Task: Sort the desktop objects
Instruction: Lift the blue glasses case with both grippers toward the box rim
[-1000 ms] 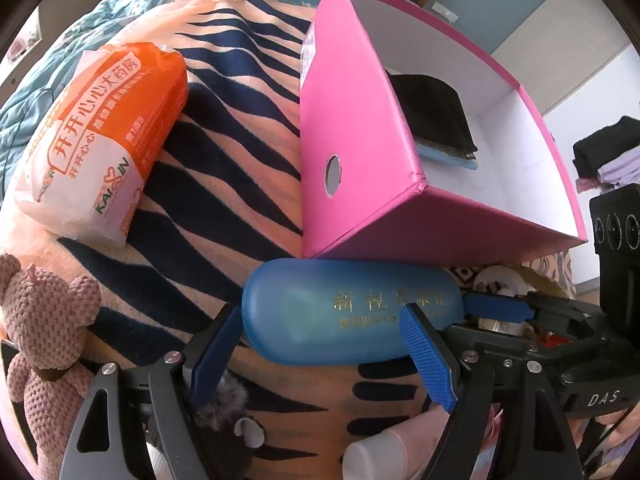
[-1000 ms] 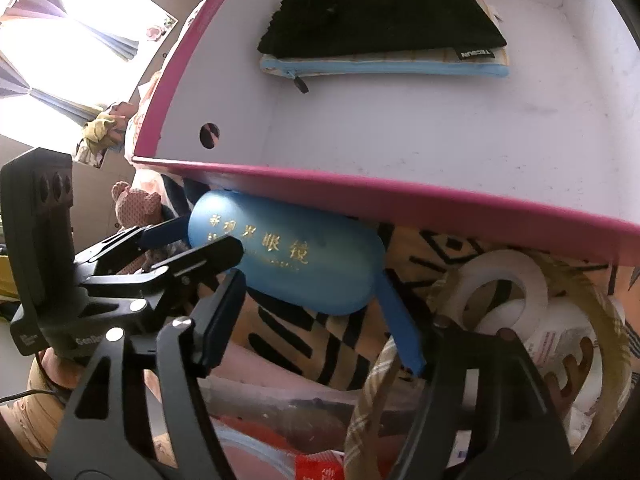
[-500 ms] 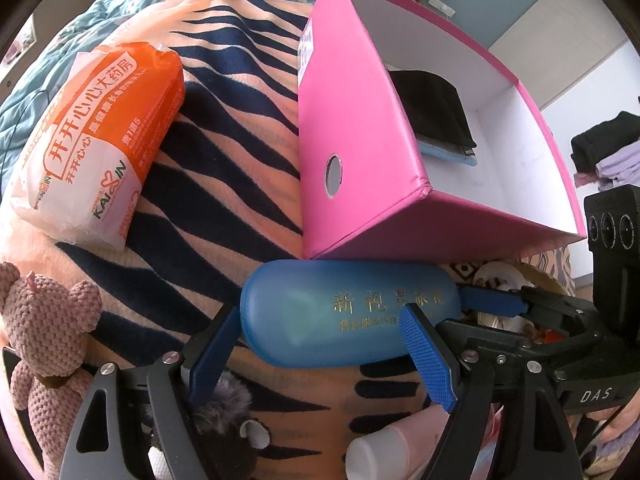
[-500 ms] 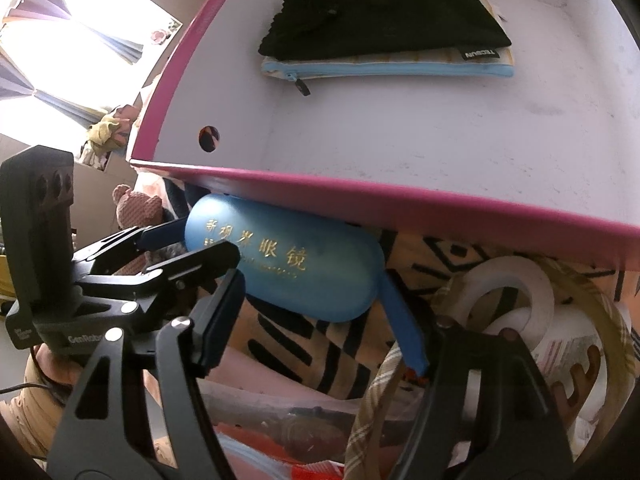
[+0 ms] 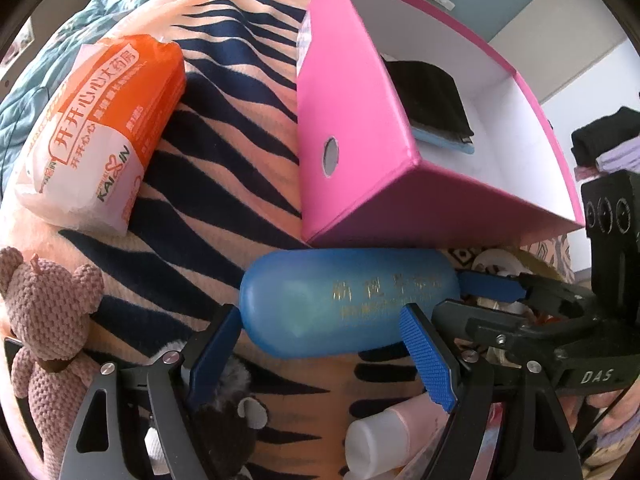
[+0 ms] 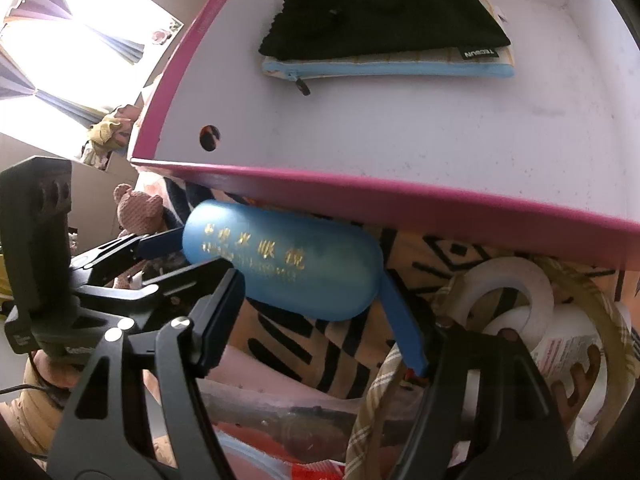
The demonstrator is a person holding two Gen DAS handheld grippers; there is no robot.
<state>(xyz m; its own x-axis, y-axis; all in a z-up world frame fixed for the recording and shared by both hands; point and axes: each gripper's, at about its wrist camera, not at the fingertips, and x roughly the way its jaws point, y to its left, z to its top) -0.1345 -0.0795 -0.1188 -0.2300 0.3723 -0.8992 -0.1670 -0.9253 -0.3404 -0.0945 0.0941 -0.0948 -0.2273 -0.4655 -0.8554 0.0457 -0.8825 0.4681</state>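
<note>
pouch (image 6: 384,65) half under black cloth (image 6: 380,26), bottle (image 5: 384,438) cut off — edge

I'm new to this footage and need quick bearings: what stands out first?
A blue glasses case sits dead centre, pinched end to end between both sets of tongs, the left and the right. Just behind it stands a pink storage box holding a black pouch; an orange-and-white packet lies far left.

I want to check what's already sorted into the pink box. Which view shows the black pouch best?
The right wrist view: the black pouch lies in full sight on a blue-edged zip case. The left wrist view shows it small, partly behind the pink box wall.
</note>
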